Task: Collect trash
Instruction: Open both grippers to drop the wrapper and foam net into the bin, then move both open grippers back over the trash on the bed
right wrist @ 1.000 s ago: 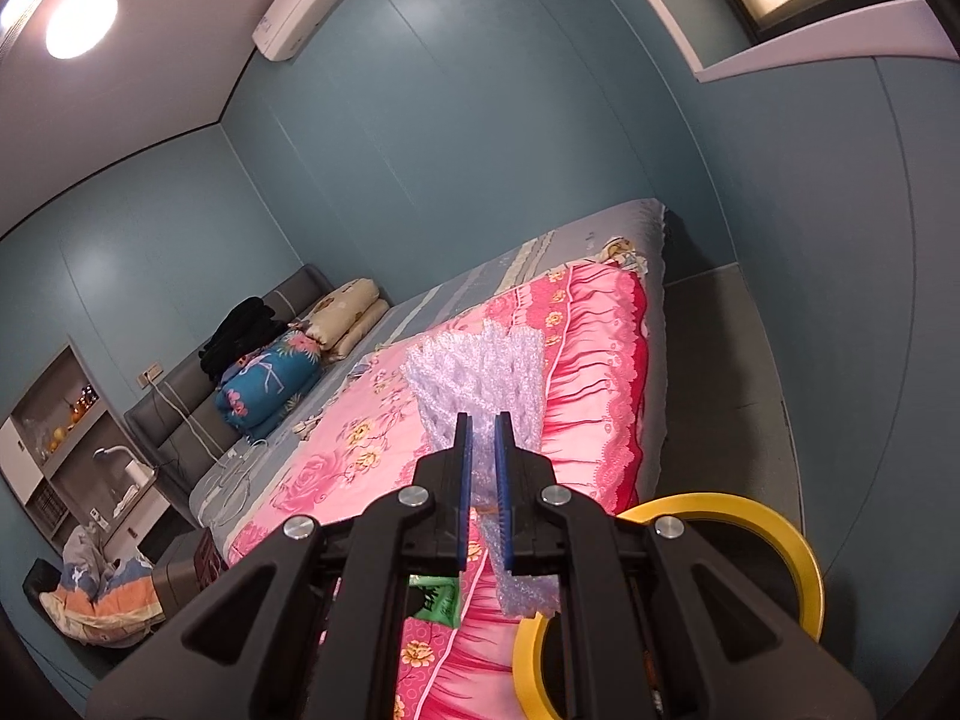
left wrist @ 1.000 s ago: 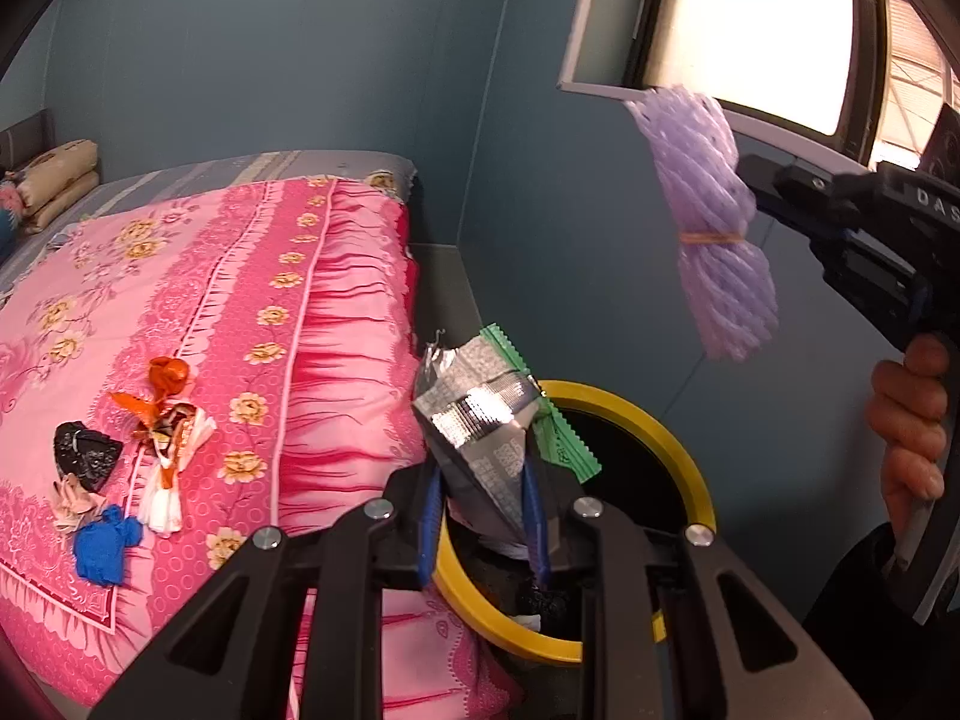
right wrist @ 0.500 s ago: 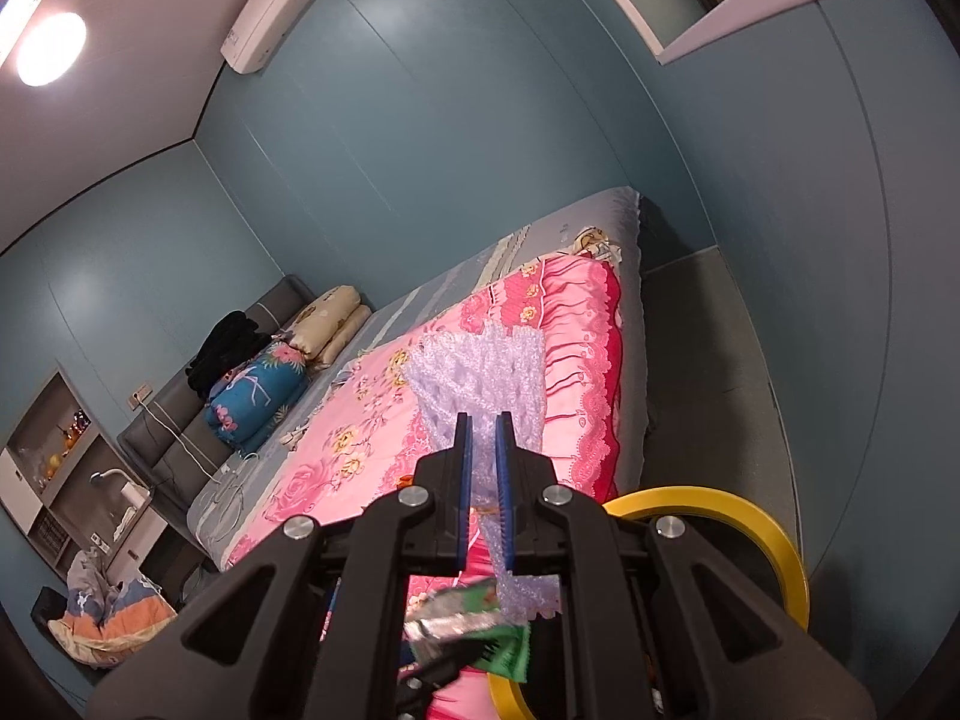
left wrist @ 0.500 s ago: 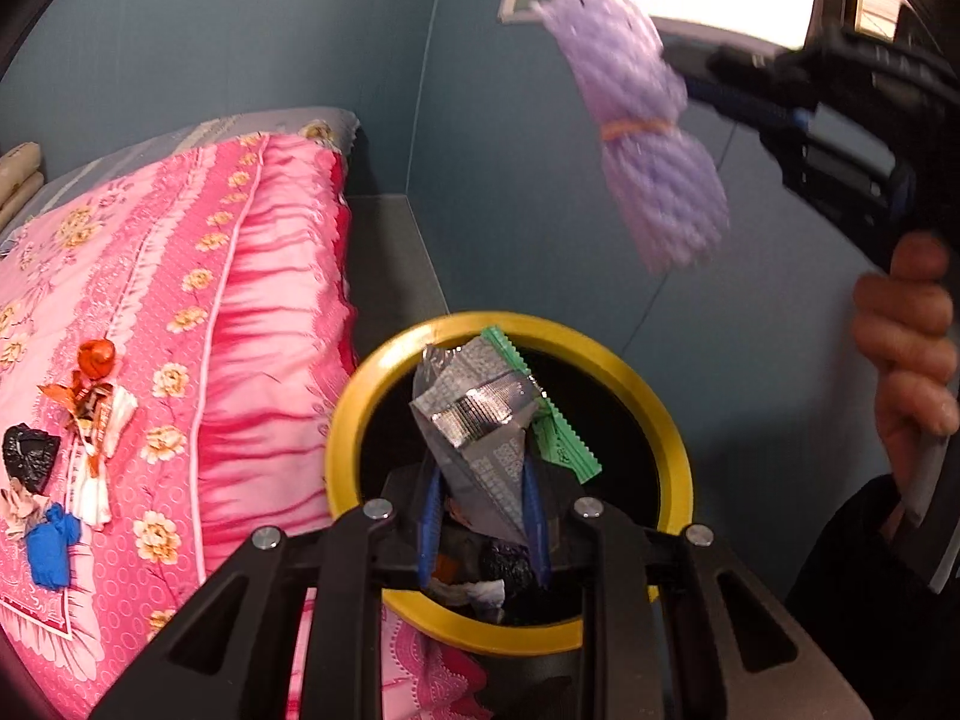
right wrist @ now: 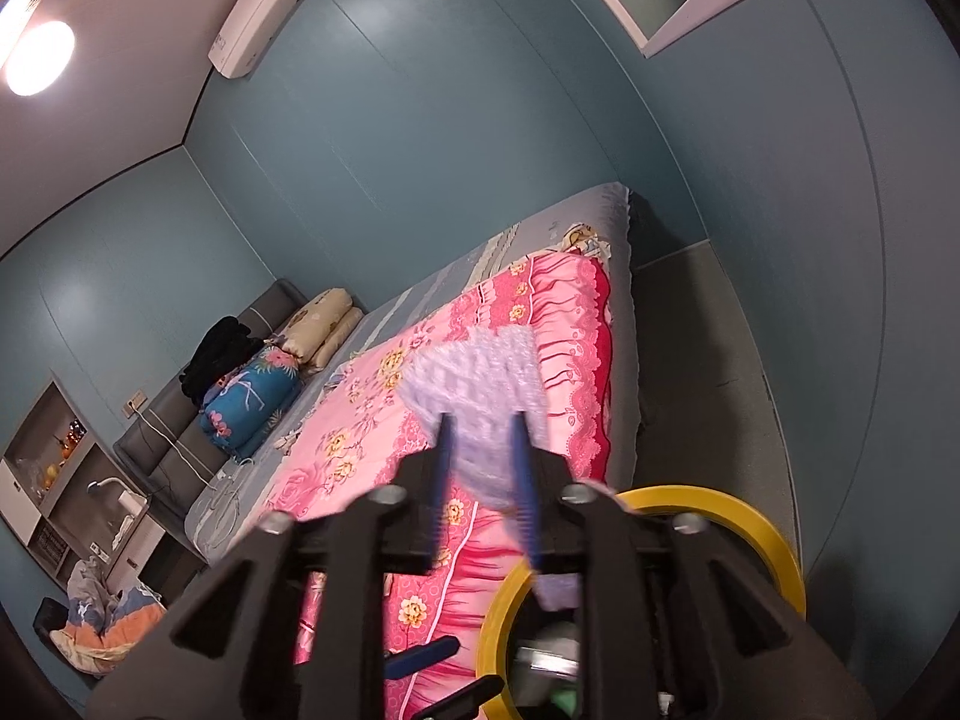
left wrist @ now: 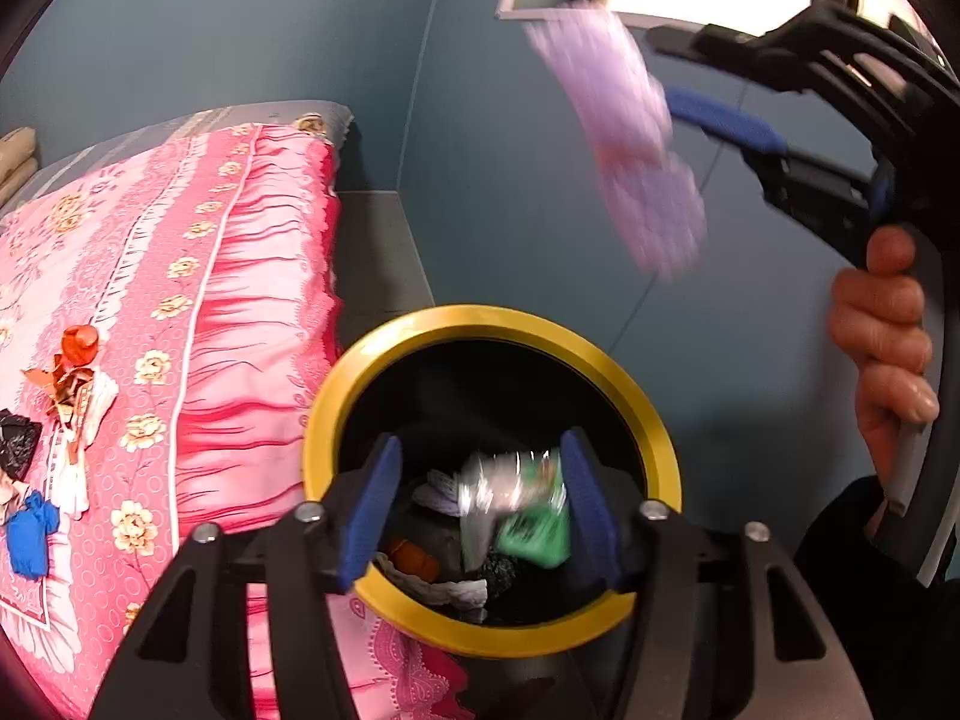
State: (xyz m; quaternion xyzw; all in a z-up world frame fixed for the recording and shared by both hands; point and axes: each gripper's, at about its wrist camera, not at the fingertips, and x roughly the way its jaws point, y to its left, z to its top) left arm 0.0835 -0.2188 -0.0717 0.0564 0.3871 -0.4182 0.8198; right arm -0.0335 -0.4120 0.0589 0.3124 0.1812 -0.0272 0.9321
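Observation:
A black bin with a yellow rim (left wrist: 654,414) stands beside the bed. My left gripper (left wrist: 480,504) is open right above its mouth. A silver and green wrapper (left wrist: 516,504) is blurred between the spread fingers, dropping among the trash inside. My right gripper (right wrist: 483,468) is open higher up, above the bin's rim (right wrist: 774,534). A purple foam net (right wrist: 480,378) is blurred between its fingers and falling; it also shows in the left wrist view (left wrist: 630,138).
The bed's pink floral cover (left wrist: 198,276) is left of the bin. On it lie an orange scrap (left wrist: 75,354), white scrap (left wrist: 90,414), black scrap (left wrist: 15,444) and blue scrap (left wrist: 30,531). A blue-grey wall (left wrist: 720,330) is close behind the bin.
Both grippers have opened. The wrapper has left the left fingers and is falling into the bin. The purple net has come loose from the right fingers.

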